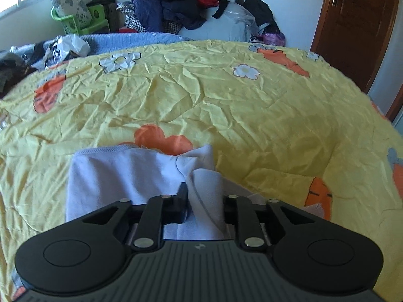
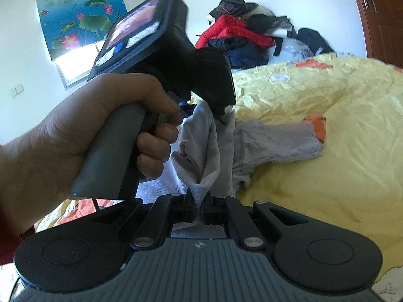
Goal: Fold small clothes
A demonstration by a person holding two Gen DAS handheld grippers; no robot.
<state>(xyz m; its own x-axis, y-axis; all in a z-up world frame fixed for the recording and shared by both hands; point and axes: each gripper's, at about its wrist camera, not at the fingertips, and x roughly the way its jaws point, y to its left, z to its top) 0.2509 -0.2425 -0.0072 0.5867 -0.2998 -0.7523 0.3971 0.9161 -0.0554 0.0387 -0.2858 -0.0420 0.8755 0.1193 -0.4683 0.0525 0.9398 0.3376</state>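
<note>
Yellow quilt below; white garment strung near-vertical btwn L gripper above and R gripper, both clamped on it.

Ahead of the left claw the yellow quilt on the bed lies open and bare, wrinkled but low, out to its far edge; only the pale cloth bunched between its jaws crowds the near ground; beyond the quilt a heap of clothes blocks the far side, with a green basket and clutter to the far left and a wooden door to the right; directly ahead of the right claw, the left hand and its tool close off the left; to its right a grey garment lies flat; past that the quilt is open.
</note>
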